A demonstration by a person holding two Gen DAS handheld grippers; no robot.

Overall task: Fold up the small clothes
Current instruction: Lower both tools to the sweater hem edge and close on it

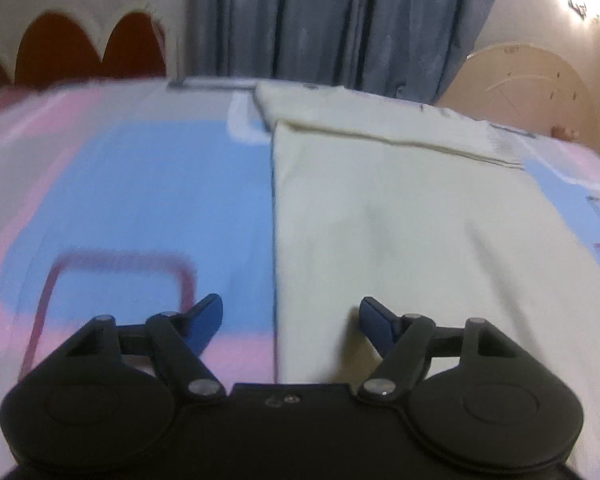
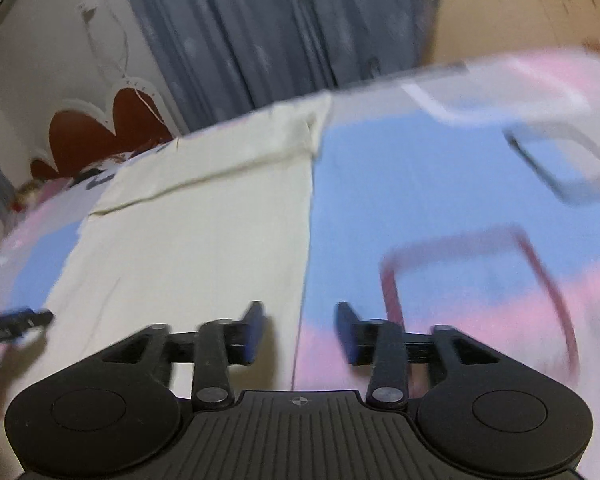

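Observation:
A cream cloth (image 1: 400, 220) lies flat on a bedsheet patterned in blue and pink (image 1: 140, 200). It has a straight left edge and a folded band across its far end. My left gripper (image 1: 291, 320) is open and empty, its blue fingertips straddling the cloth's left edge near the front. In the right wrist view the same cloth (image 2: 204, 240) lies at the left, with its straight right edge running down the middle. My right gripper (image 2: 300, 332) is open and empty, straddling that edge. The left gripper's tip (image 2: 16, 322) shows at the far left.
The sheet (image 2: 440, 200) covers a bed. Grey-blue curtains (image 1: 340, 20) hang behind it. A red scalloped headboard (image 1: 88, 52) stands at the back left, a beige rounded board (image 1: 532, 80) at the back right. Both views are motion-blurred.

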